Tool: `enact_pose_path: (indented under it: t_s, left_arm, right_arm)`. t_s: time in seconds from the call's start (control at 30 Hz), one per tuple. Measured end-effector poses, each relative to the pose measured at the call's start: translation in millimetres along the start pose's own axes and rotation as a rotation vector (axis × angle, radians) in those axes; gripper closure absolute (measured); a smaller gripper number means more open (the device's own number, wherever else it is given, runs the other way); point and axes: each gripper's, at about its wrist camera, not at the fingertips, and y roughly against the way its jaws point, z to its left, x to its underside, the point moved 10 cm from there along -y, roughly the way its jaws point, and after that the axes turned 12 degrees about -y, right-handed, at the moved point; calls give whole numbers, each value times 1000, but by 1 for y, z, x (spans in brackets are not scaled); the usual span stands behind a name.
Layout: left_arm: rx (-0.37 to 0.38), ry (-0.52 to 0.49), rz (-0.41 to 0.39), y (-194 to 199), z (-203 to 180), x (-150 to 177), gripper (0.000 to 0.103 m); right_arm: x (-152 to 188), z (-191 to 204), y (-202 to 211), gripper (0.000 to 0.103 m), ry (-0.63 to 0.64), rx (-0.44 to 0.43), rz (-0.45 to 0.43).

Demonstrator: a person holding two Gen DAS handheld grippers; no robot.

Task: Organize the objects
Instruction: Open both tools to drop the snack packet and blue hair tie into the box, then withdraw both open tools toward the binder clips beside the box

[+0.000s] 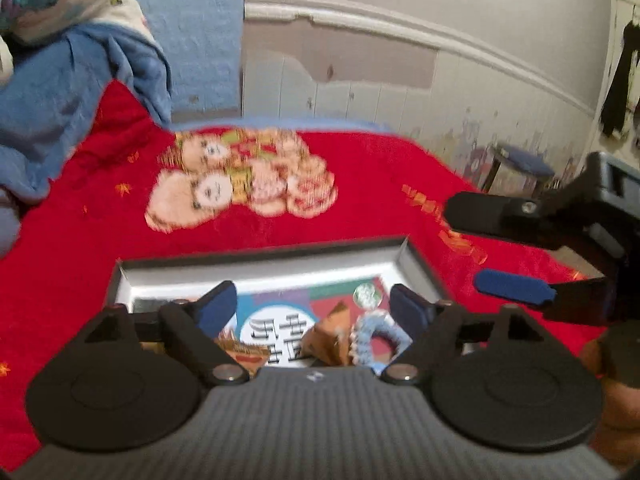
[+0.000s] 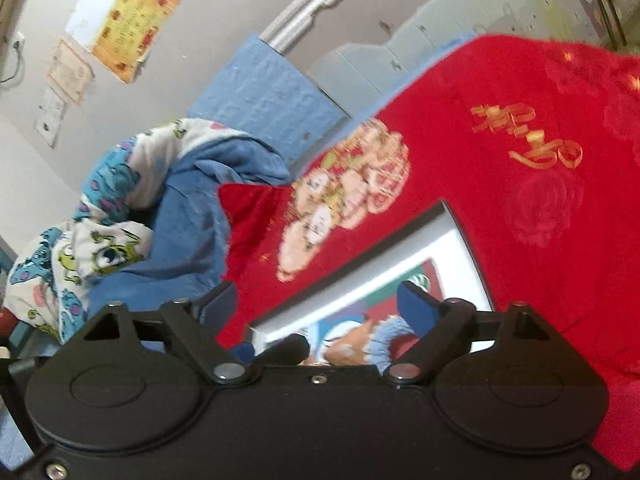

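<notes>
Right under the left tool [image 1: 312, 306] sits one shallow box [image 1: 256, 268] with shiny silver walls and a dark rim, lying flat on a red blanket [image 1: 360, 184] that covers a bed. Its floor shows a bright picture [image 1: 280, 300] with a white circle, black writing, and patches of blue, red, green and purple. Between the two blue pads of the left tool, and lower than them, lie one fluffy pale-blue ring [image 1: 376, 332] and one brown folded piece [image 1: 324, 336]; a small part of another brown and orange thing [image 1: 240, 350] peeks out by the left pad, too blurred to name. The left tool is spread wide and nothing is pinched in it. Off to its right hangs the right tool [image 1: 484, 248], also spread wide, with one black finger above and one blue pad below, and nothing between them. From the right tool [image 2: 316, 300] the same box [image 2: 460, 240] lies just ahead and below, with the pale-blue ring [image 2: 384, 332] near its right pad. Farther ahead of both tools the blanket shows a picture of two babies [image 1: 240, 176] and some gold writing [image 2: 528, 136]. To the left is one heap of blue and white cartoon bedding [image 2: 120, 216]. Both views are blurred.
</notes>
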Motion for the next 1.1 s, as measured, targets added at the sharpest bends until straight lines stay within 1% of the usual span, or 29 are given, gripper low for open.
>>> enact_pose_path:
  t_s: [0.03,0.1,0.17,0.2,0.27,0.37,0.43,0.5,0.57,0.63,0.7,0.73,0.8,0.83,0.87,0.97,1.0,1.07,1.1]
  left_arm:
    - [1,-6,-16,9,-2,-6,11]
    - [-5,-26,-50,28,-6,-16,8]
    - [-4,-56,-92,49,-15,-24,5]
    - [-5,-71,-112,59,-19,-29,1]
    - [-7,-101,-141,79,-29,-35,0]
    - [-11,-140,-186,110,-40,-41,0]
    - [-41,-140,-191,124,-42,-38,0]
    - [-64,-122,-170,132,-44,-28,0]
    - [-71,-84,-158,136,-44,-14,0]
    - [-41,-37,-143,136,-46,6,0]
    - [1,9,-105,126,-52,31,0]
    - [17,29,-92,121,-55,44,0]
    - [24,51,-84,111,-59,70,1]
    - [21,54,-81,105,-61,81,1]
    - [18,57,-68,97,-63,91,4]
    - [23,62,-8,73,-74,121,8]
    - [35,40,14,64,-81,128,9]
    - [39,-8,29,52,-91,138,9]
    - [37,-25,35,46,-95,142,11]
  right_arm:
    - [-3,8,9,7,13,0,-10]
    - [-8,26,31,5,45,2,-42]
    - [-11,42,54,0,96,8,-72]
    - [-12,49,65,0,121,13,-87]
    - [-14,61,88,0,157,28,-133]
    - [-15,70,116,0,143,34,-179]
    - [-13,73,131,0,128,29,-189]
    - [-12,72,146,0,108,40,-217]
    - [-9,67,159,0,78,50,-241]
    - [-1,61,171,0,65,49,-243]
    - [13,51,179,0,77,61,-236]
    - [21,45,181,0,89,77,-229]
    - [36,32,181,0,121,114,-227]
    - [41,24,180,0,127,139,-234]
    - [46,18,175,0,128,160,-232]
    - [52,5,158,0,118,198,-215]
    - [54,4,153,0,120,194,-214]
    - [56,1,143,0,139,191,-215]
    - [56,-3,138,0,149,202,-213]
